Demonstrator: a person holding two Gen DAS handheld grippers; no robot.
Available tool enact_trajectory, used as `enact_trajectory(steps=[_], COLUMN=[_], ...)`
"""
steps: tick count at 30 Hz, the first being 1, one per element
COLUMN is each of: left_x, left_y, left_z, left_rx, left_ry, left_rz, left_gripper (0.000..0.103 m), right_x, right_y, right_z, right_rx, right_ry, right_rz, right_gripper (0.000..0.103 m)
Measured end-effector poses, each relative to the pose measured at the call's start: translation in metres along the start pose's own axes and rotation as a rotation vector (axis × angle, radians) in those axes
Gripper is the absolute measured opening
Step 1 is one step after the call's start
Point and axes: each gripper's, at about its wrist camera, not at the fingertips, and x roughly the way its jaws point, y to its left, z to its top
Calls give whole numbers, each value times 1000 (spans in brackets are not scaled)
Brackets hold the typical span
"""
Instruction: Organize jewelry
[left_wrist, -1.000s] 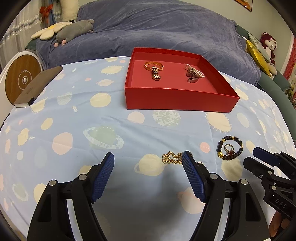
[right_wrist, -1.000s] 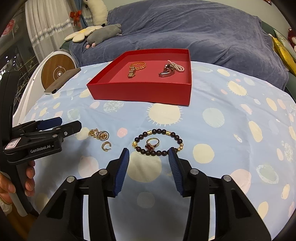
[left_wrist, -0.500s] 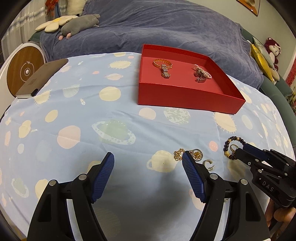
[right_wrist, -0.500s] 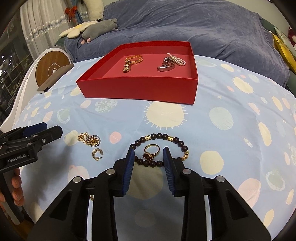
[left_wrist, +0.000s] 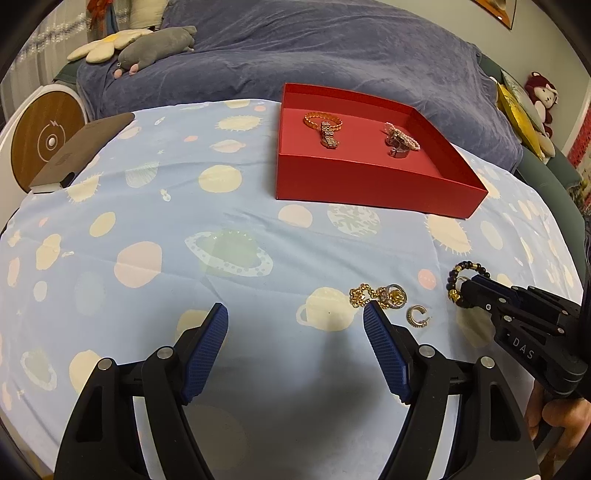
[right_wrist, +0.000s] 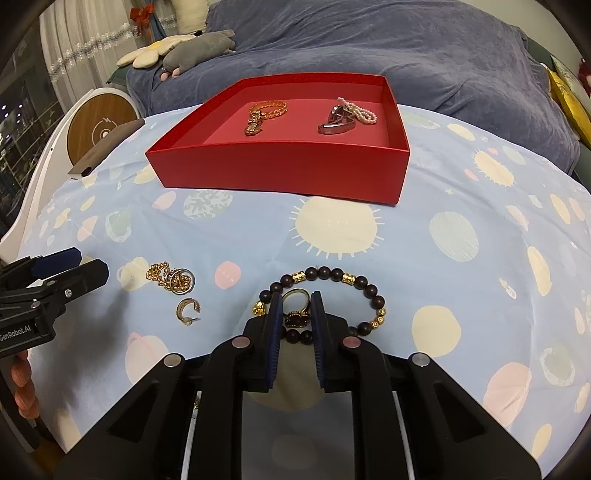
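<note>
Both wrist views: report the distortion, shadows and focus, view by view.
Left wrist view: fisheye bends the red box edges and darkens the corners; the left gripper casts a soft shadow on the tablecloth; jewelry stays sharp. Right wrist view: same barrel bend; the right gripper shades the beaded bracelet and ring.

Down near the front, the right gripper (right_wrist: 296, 310) has its blue-padded jaws drawn close on either side of a gold ring with a dark stone (right_wrist: 295, 314), which lies inside a dark-beaded bracelet with gold spacers (right_wrist: 360, 284) on the planet-print blue cloth (right_wrist: 461, 236). To the left lie a gold chain tangle (right_wrist: 170, 278) and a small gold hoop earring (right_wrist: 187, 309). Farther back sits a shallow red cardboard box (right_wrist: 280, 170).
</note>
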Motion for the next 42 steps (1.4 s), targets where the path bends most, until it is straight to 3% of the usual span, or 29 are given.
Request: enact_trajectory(steps=[18,26,34,42], left_x=[14,22,35,37], left_y=[-41,-52,-60,-64], left_z=[-1,1,4,6], left_rx=[78,90,90,93], left_ry=[13,19,30,20], left_rz=[-64,-86,-104,-116], left_gripper=[71,50,19,6], right_x=[-36,-41,-44,-45], right_y=[-10,-18,-24,-28], right_z=[0,-3,-5,-6], right_rx=[24,42,52,56], right_ry=[-67,-69,-71,-69], right_rz=[45,49,49,48], right_gripper=[12,12,12,12])
